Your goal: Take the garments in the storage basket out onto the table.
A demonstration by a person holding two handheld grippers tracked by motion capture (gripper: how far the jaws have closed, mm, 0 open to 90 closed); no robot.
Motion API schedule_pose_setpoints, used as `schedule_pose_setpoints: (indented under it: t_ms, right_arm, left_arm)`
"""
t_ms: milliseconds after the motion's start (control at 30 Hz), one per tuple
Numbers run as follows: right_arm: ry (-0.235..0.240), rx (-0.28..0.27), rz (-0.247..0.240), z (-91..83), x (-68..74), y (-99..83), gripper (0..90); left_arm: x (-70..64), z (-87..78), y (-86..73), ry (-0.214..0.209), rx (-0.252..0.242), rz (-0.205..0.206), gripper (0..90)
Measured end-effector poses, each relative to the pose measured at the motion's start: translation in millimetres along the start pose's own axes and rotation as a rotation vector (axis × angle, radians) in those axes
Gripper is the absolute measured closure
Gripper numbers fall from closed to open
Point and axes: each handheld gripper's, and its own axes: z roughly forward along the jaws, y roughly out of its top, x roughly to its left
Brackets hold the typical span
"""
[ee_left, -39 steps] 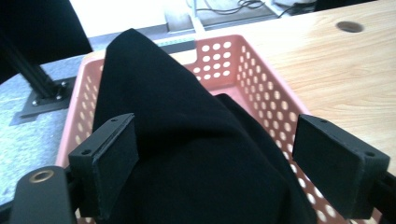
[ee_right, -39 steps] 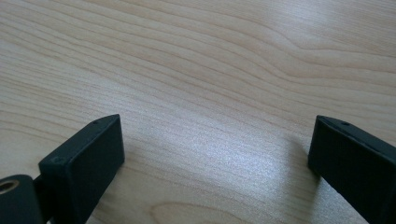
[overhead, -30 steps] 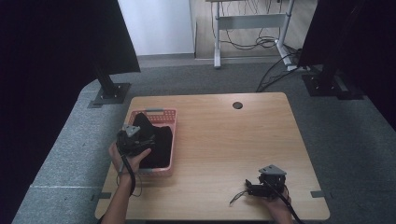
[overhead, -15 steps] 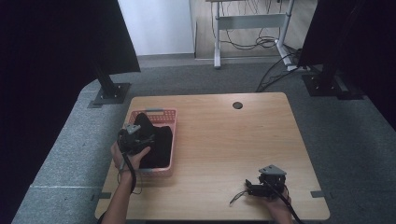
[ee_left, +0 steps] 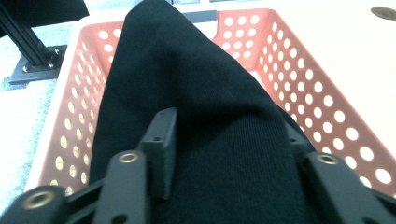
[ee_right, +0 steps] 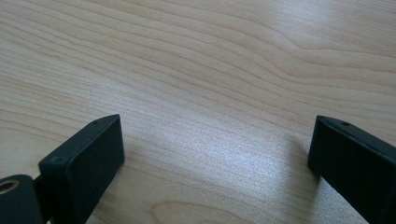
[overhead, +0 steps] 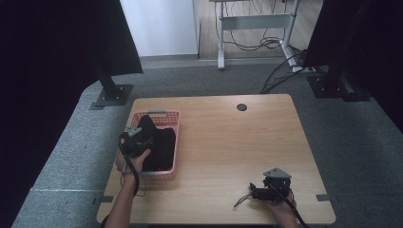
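Observation:
A black cloth (overhead: 162, 146) lies in a pink perforated basket (overhead: 167, 114) at the table's left side, and one part of it is pulled up into a peak. My left gripper (overhead: 142, 136) hovers over the basket's near left part, shut on the black cloth. In the left gripper view the cloth (ee_left: 187, 70) bulges between the jaws and drapes over the right one, with the basket wall (ee_left: 327, 116) behind it. My right gripper (overhead: 254, 192) rests on the table near the front right edge. Its jaws stand wide open over bare wood (ee_right: 215, 154).
The wooden table (overhead: 237, 142) has a round cable hole (overhead: 242, 107) at the back. Black stands (overhead: 112, 95) rise from the grey carpet at the left and right behind it. A desk frame with cables (overhead: 256, 23) is farther back.

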Motion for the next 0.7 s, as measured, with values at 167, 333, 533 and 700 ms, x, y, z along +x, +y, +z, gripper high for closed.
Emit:
schedule_pose_setpoints:
  t_ms: [167,333,533,700]
  right_arm:
    - [0.000,0.000,0.000,0.0,0.0,0.0,3.3]
    - [0.001,0.000,-0.001,-0.1,0.0,0.0,3.4]
    - [0.003,-0.001,-0.003,-0.2,0.2,-0.1,3.7]
    - [0.003,-0.001,-0.003,-0.2,0.2,-0.1,3.7]
  left_arm:
    - [3.2,-2.7,-1.3,0.013,-0.023,-0.011,63.5]
    - [2.8,-4.8,-2.2,0.032,-0.043,-0.004,67.9]
    - [2.6,-7.7,-3.2,0.052,-0.063,-0.003,71.1]
    - [3.3,-12.1,-2.9,0.060,-0.084,-0.008,73.7]
